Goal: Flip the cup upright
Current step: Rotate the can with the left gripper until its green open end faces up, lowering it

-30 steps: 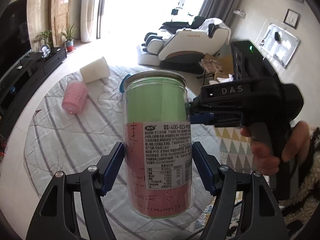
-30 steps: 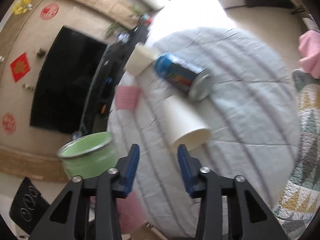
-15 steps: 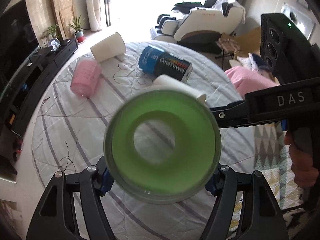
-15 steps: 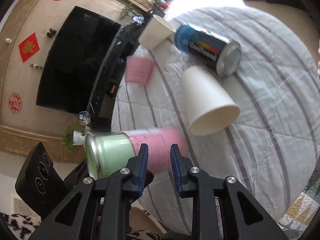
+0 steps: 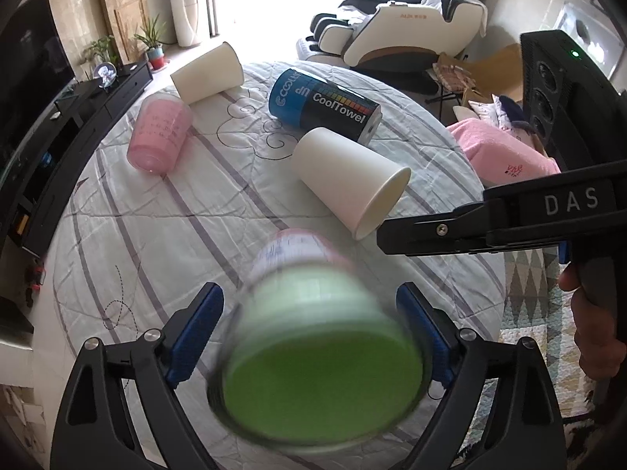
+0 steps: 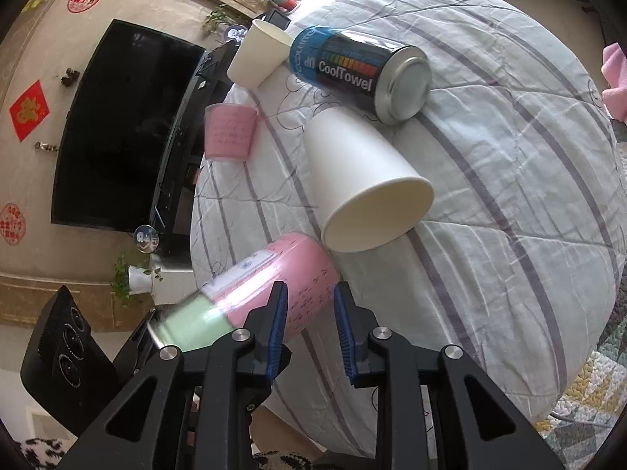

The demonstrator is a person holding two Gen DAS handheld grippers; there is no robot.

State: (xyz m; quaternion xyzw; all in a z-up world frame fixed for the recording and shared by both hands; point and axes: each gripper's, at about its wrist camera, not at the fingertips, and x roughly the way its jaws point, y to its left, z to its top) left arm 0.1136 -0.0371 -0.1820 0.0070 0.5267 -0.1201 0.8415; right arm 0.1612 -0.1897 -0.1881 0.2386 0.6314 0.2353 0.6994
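My left gripper (image 5: 309, 337) is shut on a clear green and pink can (image 5: 317, 348), tilted with its green end toward the camera and blurred. The can also shows in the right wrist view (image 6: 250, 297), leaning over the table edge. My right gripper (image 6: 309, 313) is open with a narrow gap and empty, just in front of the can. A white paper cup (image 5: 348, 176) lies on its side mid-table, its mouth toward me (image 6: 368, 184). A second white cup (image 5: 207, 74) and a pink cup (image 5: 158, 137) lie farther back.
A blue and black CoolTowel can (image 5: 325, 105) lies on its side behind the near white cup. The round table has a striped quilted cloth (image 5: 156, 243). A TV (image 6: 121, 125) and a black cabinet stand to the left, a massage chair (image 5: 395, 35) beyond.
The can in my left gripper has tipped from upright to pointing its green end at the camera, and has come lower over the table. The right gripper's jaws have narrowed.
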